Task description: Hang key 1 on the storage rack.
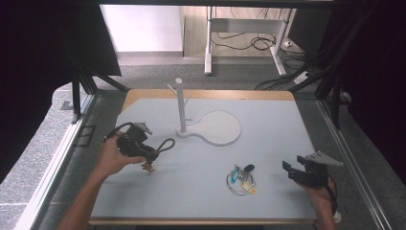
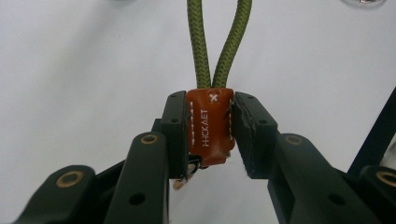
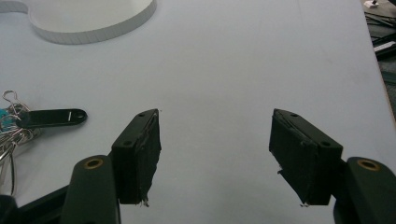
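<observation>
Left gripper [image 1: 152, 154] is clamped on the brown leather tab [image 2: 210, 126] of a keychain, its green cord loop [image 1: 166, 144] poking out to the right, small metal bits dangling just under the jaws. It hangs above the left part of the table [image 1: 268, 143], near the left edge, with bare surface under it and to its right.

Moving right: the white stand [image 1: 180, 106] rises upright from its foot, short pegs off the post, and its flat round base [image 1: 220, 127] spreads to the right, far of centre. That post is the one tall thing here.

Nearer, right of centre, a bunch of keys [image 1: 242, 178] lies flat on a wire ring, black fob on top.

Right gripper [image 1: 294, 167] sits by the near right corner, jaws wide, nothing between them, open tabletop ahead, the keys just to its left.
</observation>
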Available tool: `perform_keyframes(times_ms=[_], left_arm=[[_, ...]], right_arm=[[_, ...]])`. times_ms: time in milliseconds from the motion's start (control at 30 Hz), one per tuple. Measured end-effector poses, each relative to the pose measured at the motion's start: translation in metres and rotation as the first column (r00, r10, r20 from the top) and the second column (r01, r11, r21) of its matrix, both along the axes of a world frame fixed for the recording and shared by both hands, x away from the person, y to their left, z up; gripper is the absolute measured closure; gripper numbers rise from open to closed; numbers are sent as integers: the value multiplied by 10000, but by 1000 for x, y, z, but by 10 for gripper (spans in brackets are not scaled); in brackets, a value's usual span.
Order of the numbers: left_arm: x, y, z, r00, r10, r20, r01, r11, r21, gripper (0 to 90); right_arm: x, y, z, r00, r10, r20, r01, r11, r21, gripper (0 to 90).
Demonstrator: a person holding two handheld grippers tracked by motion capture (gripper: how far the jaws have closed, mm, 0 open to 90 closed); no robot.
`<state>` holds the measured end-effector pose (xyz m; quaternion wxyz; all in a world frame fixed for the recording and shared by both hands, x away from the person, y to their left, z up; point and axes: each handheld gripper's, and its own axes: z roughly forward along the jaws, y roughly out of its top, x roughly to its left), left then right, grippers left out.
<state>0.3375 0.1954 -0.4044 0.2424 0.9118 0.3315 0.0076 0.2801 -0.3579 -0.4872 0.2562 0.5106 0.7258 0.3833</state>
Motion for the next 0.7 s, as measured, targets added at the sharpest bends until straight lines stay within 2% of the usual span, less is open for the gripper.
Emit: perform_keyframes(times_ms=[300, 700], left_arm=[[-2, -1, 16, 9996, -87, 272, 91, 9999, -139, 671], [9, -3, 40, 9988, -63, 480, 75, 9996, -258, 671]], right_arm=[[0, 0, 0, 10000, 43, 44, -43, 10000, -12, 341], [0, 1, 0, 10000, 54, -36, -54, 10000, -48, 342]])
